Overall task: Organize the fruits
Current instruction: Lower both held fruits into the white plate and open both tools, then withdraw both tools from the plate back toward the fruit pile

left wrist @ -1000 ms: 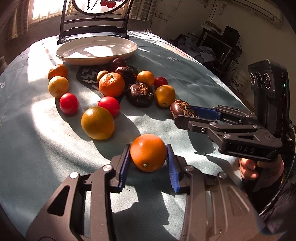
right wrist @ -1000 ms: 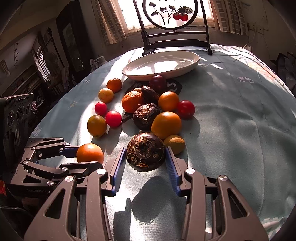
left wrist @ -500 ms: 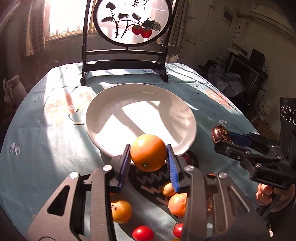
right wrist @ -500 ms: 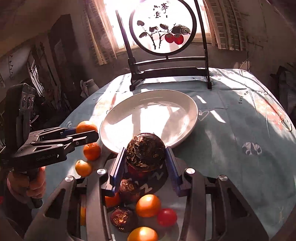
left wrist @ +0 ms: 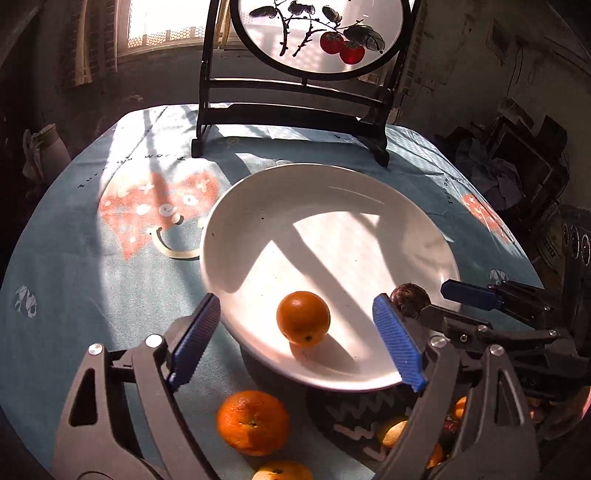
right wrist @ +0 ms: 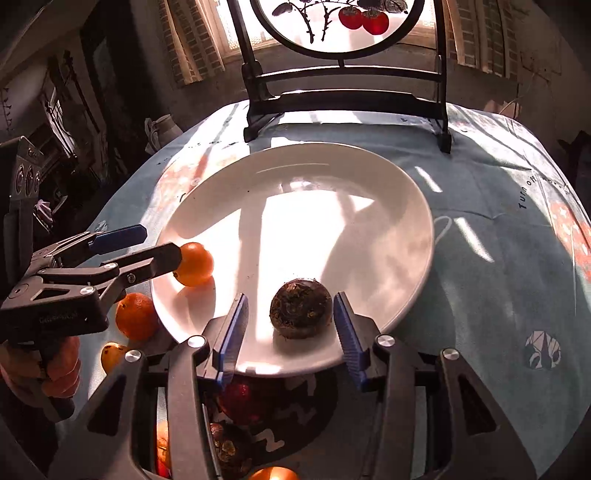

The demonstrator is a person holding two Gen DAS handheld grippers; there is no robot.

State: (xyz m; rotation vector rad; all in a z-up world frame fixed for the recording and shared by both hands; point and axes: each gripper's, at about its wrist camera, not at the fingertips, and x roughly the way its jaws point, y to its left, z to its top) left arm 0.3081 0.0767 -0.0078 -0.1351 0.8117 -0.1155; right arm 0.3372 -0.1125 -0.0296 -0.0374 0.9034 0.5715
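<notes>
- Orange skin, bright in the sun: one orange (left wrist: 303,317) sits on the plate (left wrist: 332,184), near its 6 o'clock rim as seen from the left wrist, free of any grip.
- A dark, rough-skinned fruit (right wrist: 301,308) lies on the same plate, at about 4 o'clock from the orange in the left view, close to the near rim.
- The left gripper (left wrist: 295,343) is spread wide, its blue pads (left wrist: 194,343) well clear of the orange on both sides; it has let go.
- The right gripper (right wrist: 291,332) is parted too, pads flanking the dark fruit with a gap on each side; nothing is held.
- So two fruits are on the plate, and most of its white surface is bare.
- Left to do, I'd judge, is the bulk of it: a tangerine (left wrist: 253,422) rests on the cloth just off the plate's 7 o'clock edge, a yellowish fruit (left wrist: 282,470) beyond it at the bottom of the view, and more pieces, red, orange and dark, show beneath the right gripper on a dark patterned mat (right wrist: 295,417).
- How many remain I cannot tell; the grippers hide part of the pile.
- The blue tablecloth (left wrist: 92,277) carries it all, and a round painted screen (left wrist: 317,33) stands at 12 o'clock beyond the plate.
</notes>
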